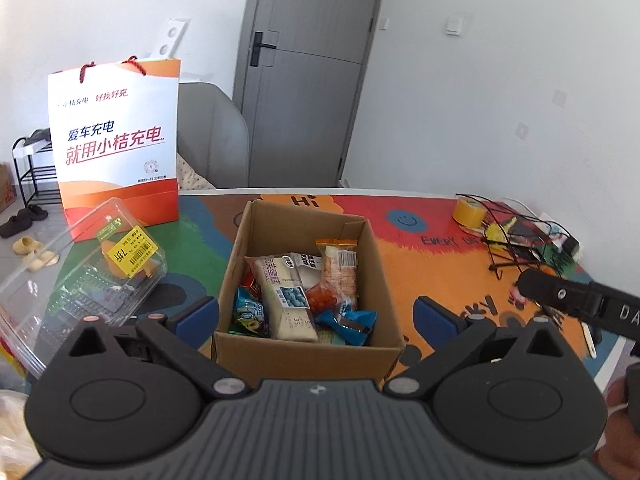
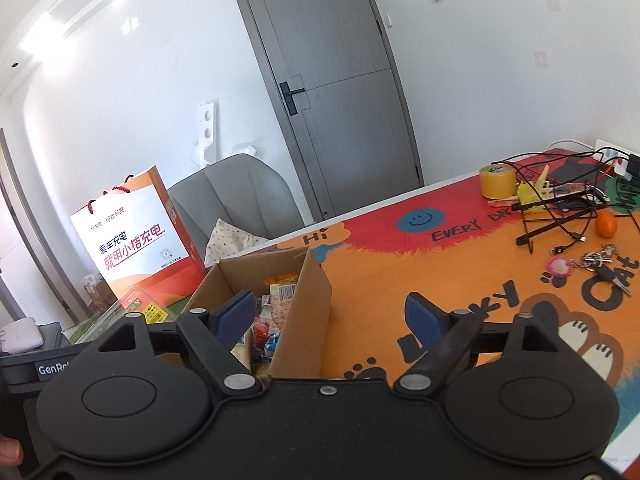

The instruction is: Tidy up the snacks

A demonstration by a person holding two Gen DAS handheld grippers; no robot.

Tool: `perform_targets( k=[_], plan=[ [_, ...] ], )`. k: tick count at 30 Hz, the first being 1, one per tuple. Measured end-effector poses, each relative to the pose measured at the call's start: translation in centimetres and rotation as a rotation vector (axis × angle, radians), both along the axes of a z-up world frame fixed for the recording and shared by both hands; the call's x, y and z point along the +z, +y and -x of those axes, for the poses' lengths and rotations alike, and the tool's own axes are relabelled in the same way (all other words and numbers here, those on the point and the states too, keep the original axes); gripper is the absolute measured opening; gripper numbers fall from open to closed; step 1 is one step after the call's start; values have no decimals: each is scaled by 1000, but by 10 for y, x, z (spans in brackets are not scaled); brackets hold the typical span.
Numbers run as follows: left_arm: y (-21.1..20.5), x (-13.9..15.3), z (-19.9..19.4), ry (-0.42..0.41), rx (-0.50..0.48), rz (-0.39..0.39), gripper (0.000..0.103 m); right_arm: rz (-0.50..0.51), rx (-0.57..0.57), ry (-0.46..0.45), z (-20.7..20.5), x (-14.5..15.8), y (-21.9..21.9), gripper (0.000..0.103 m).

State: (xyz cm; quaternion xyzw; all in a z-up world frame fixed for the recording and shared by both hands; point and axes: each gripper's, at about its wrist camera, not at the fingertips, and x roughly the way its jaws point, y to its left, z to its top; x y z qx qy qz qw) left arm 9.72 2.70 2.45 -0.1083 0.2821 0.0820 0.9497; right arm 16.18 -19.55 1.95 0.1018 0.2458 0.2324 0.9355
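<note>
An open cardboard box (image 1: 304,354) stands on the colourful table mat. Inside lie several wrapped snacks: a long white cake pack (image 1: 286,296), an orange-striped pack (image 1: 340,268), a blue candy wrapper (image 1: 348,320) and a green-blue pack (image 1: 248,312). My left gripper (image 1: 316,314) hovers just before the box, open wide, its blue pads (image 1: 198,312) either side of it with nothing held. My right gripper (image 2: 330,316) is open too and empty. It sits at the box's (image 2: 308,320) right wall, with one pad (image 2: 236,314) over the box's inside and the other over the mat.
An orange-and-white paper bag (image 1: 116,144) and a clear plastic clamshell (image 1: 92,272) stand left of the box. At the far right are a yellow tape roll (image 1: 470,212), tangled cables with a black wire stand (image 1: 520,240), an orange (image 2: 606,224) and keys (image 2: 600,268). A grey chair (image 2: 240,192) is behind.
</note>
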Motion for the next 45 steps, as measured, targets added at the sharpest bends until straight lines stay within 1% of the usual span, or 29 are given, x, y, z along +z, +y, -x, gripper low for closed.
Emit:
perform_targets(
  k=[2,4,7,9,11,13,17,24,25,27,29,32,35,42,45],
  plan=[
    [1,5,5,3,6,-10,103,5,-9,-2,6,5,-7,87],
    [1,11,10,-4,9,-31,103,5,-20,-9,10,9,-13,94],
    [1,17,17,-9,-3,-38,103,3,-33,-10,15,15,-21,99],
    [0,21,22,-14,-7,-57,103,-1,-38,-9,18,18,-25,103],
    [-1,25,26,-18,-7,-79,103,-11,-40,0,20,21,-29,103],
    [-1,28,32,-21,-8,-84,103,-18,-30,14,24,24,-32,103],
    [0,31,42,-14,-9,-81,103,15,-20,1,38,30,-34,103],
    [0,34,64,-18,-35,-113,103,57,-33,24,55,29,-44,103],
    [2,34,68,-22,-41,-111,103,75,-51,29,58,28,-49,103],
    [7,32,75,-13,-33,-93,103,77,-57,42,59,28,-52,103],
    [10,31,82,-18,-31,-91,103,76,-73,58,65,25,-63,103],
    [13,30,90,-13,-29,-104,103,91,-82,59,69,23,-67,103],
    [17,32,99,-27,-22,-108,103,97,-82,50,78,22,-72,103],
    [22,31,110,-30,-13,-120,103,117,-61,23,87,27,-67,103],
    [24,30,111,-31,-12,-113,103,123,-38,12,89,29,-62,103]
  ],
)
